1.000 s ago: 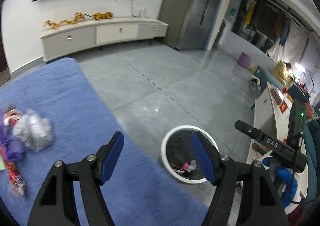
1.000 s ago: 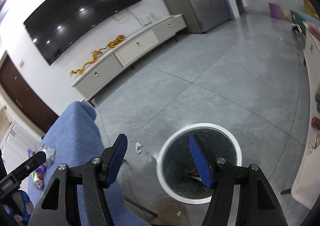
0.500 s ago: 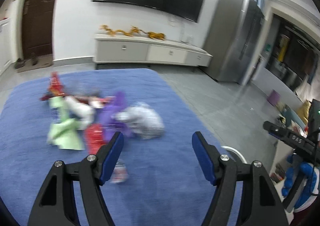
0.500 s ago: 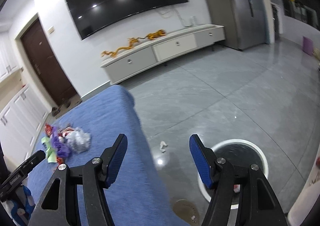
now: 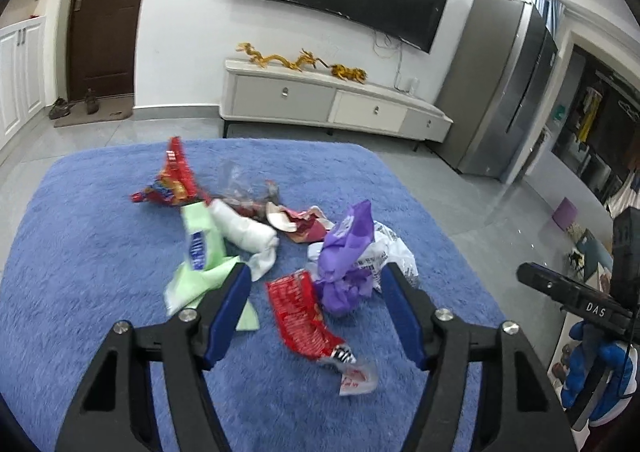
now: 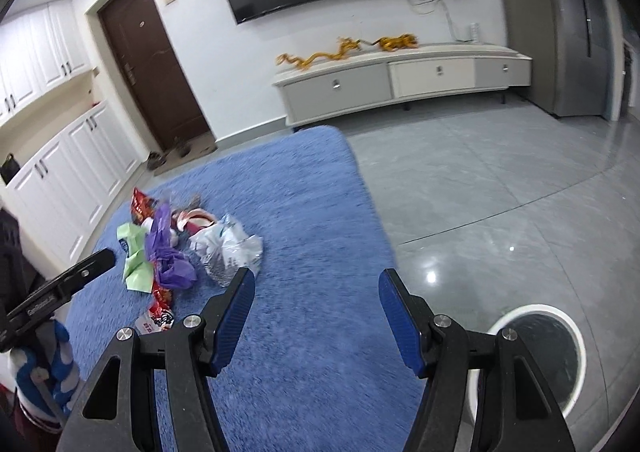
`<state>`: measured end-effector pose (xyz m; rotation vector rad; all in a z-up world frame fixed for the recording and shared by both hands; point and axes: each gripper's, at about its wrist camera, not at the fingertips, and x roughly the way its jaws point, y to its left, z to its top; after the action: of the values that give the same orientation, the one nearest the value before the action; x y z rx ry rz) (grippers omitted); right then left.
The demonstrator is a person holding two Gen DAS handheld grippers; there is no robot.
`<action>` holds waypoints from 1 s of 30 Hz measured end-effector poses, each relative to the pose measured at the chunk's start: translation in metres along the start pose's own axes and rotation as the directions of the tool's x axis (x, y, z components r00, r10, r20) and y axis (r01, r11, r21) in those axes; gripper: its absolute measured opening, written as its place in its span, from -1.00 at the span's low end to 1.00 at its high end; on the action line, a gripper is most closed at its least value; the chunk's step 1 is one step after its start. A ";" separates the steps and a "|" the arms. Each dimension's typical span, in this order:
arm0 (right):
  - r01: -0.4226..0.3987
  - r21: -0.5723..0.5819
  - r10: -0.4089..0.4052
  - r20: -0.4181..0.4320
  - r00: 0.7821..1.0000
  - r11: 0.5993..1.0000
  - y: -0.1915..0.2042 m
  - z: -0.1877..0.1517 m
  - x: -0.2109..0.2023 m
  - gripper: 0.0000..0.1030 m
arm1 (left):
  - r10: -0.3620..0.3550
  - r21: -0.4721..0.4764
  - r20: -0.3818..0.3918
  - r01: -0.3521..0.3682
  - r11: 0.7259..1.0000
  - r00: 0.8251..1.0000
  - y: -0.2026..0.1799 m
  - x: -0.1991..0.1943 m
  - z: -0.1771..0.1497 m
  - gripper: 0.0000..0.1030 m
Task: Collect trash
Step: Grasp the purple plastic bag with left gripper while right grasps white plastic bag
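Trash (image 5: 280,236) lies heaped on the blue rug (image 5: 80,252). My left gripper (image 5: 316,292) hovers over it, jaws apart and just narrowing, with a red wrapper (image 5: 300,312) and purple bag (image 5: 344,252) showing between them, untouched. My right gripper (image 6: 316,294) hangs empty, jaws apart, beside the white bin (image 6: 536,312).

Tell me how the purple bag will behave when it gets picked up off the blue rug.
The purple bag looks like thin, crumpled film, so it is probably very light and floppy and will likely sag from any pinch. Its glossy surface may be slippery. It touches the white bag, which might drag along.
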<state>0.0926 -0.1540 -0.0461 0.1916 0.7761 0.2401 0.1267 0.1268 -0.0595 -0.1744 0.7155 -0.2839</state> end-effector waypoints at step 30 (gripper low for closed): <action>-0.179 -0.098 0.161 -0.173 0.972 0.979 0.054 0.012 0.116 0.08 | -0.167 -0.091 -0.028 0.163 0.982 0.986 0.032 0.076 -0.004 -0.49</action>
<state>0.1736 -0.0703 -0.1011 0.1323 0.9077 0.4663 0.1853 0.1324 -0.1179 -0.3140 0.7510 -0.4150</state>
